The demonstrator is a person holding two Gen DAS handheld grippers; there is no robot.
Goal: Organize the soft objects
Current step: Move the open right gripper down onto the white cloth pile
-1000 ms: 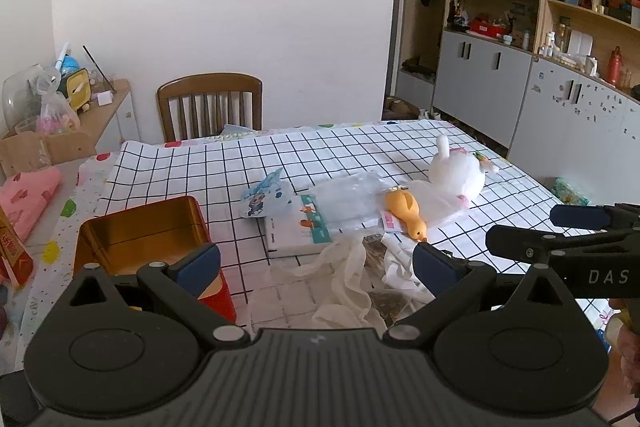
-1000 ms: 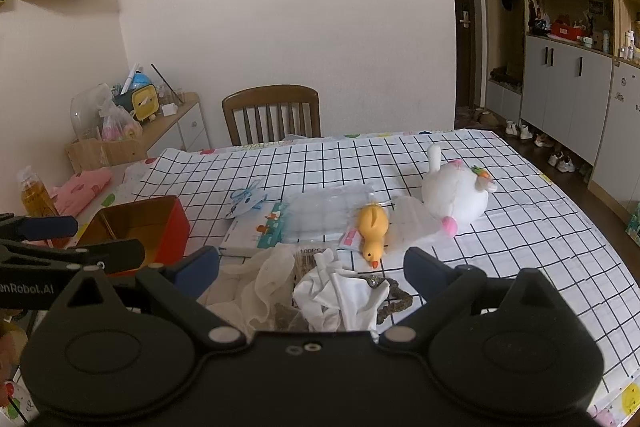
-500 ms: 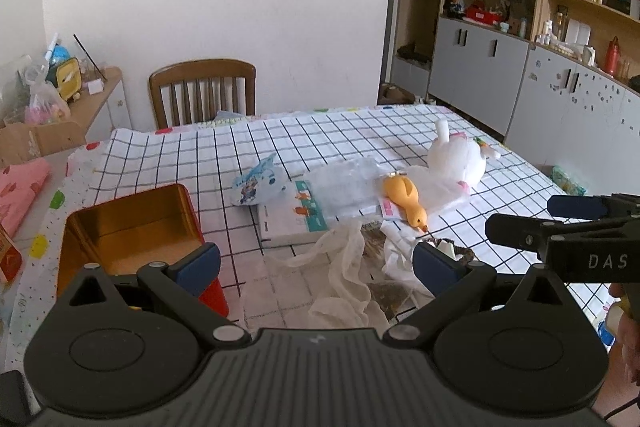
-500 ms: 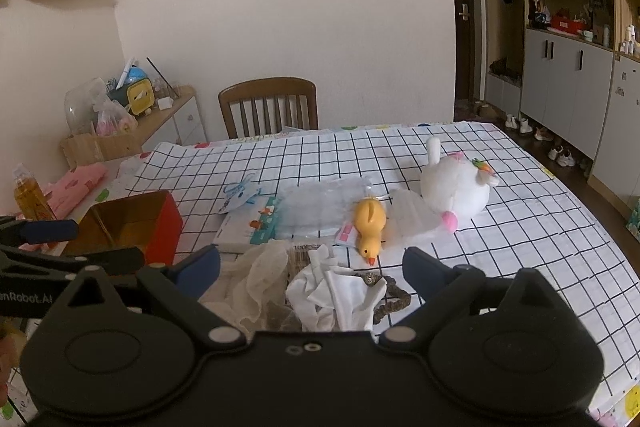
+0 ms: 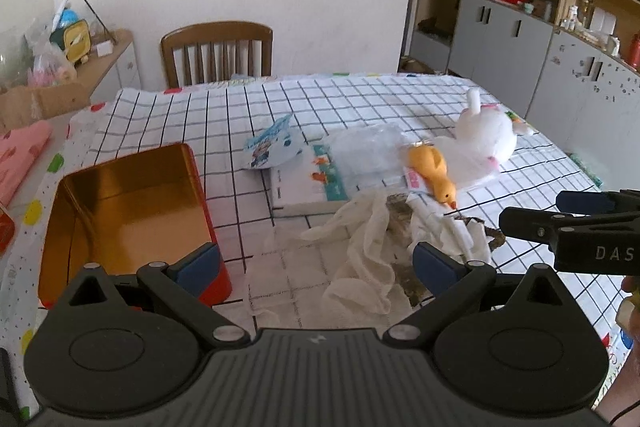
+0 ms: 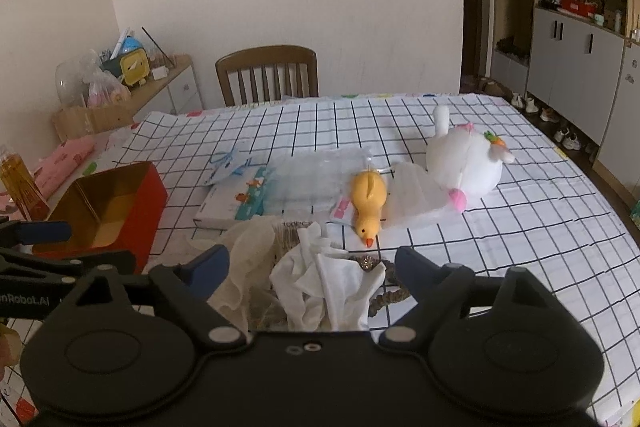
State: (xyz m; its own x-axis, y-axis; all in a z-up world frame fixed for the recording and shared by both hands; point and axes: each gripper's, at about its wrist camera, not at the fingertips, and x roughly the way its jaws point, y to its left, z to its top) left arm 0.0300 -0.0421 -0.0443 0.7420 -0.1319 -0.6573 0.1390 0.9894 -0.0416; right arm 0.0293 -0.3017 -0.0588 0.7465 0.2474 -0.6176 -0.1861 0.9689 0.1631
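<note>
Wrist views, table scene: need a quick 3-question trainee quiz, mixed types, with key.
1. True or false: the red tin already holds a soft toy.
2. Which lies nearest the yellow duck's beak? A) white plush B) crumpled white cloth C) wooden chair
3. Fill in: the right gripper is ____, with nothing pressed between its fingers.

Key: 1 false, the tin is empty; 2 B; 3 open.
</note>
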